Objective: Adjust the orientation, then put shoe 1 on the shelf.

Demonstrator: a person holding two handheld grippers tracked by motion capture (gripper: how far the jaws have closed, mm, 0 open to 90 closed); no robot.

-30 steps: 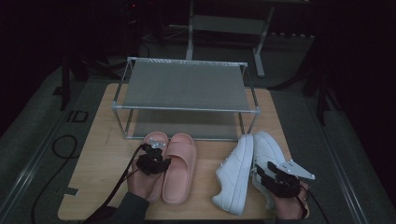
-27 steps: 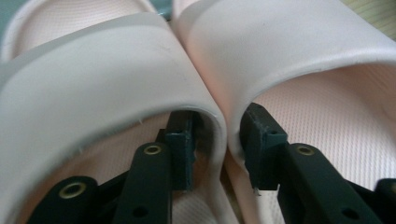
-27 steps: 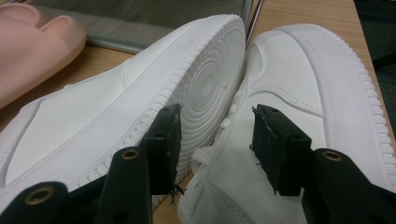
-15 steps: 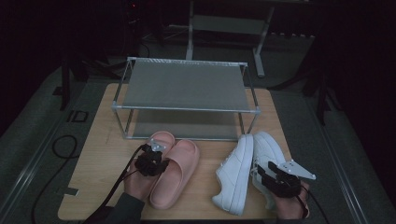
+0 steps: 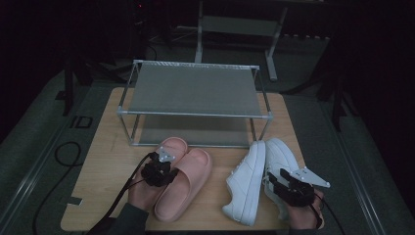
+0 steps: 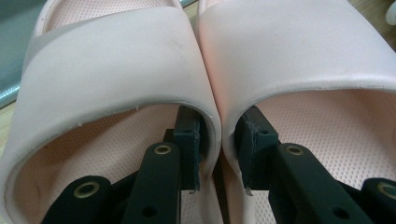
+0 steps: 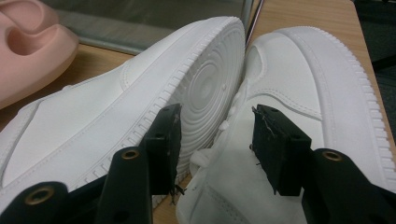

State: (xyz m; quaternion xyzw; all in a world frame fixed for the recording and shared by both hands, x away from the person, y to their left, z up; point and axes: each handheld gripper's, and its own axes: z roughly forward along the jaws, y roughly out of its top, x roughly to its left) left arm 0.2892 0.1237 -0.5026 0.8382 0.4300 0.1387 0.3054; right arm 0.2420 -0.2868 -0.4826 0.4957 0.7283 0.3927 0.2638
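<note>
Two pink slippers [image 5: 188, 176] lie side by side on the wooden table [image 5: 105, 161], in front of the rack. My left gripper [image 5: 157, 171] has one jaw inside each slipper. In the left gripper view, the left gripper [image 6: 219, 135] has just been closing and pinches the adjoining strap walls of the left slipper [image 6: 107, 60] and the right slipper [image 6: 299, 46]. My right gripper [image 5: 279, 182] is shut on two white sneakers. One jaw bears on the sole of the tipped sneaker [image 7: 93, 121], the other on the upper of the upright sneaker [image 7: 317, 70].
A two-shelf metal shoe rack [image 5: 195, 90] stands at the back of the table, with both shelves bare. A black cable [image 5: 63, 152] loops over the floor at the left. Dark stands and frames lie beyond the rack.
The right pink slipper has swung its heel left, toward the hand, and now lies at a slant against the left one. The sneakers and the right hand have kept still.
</note>
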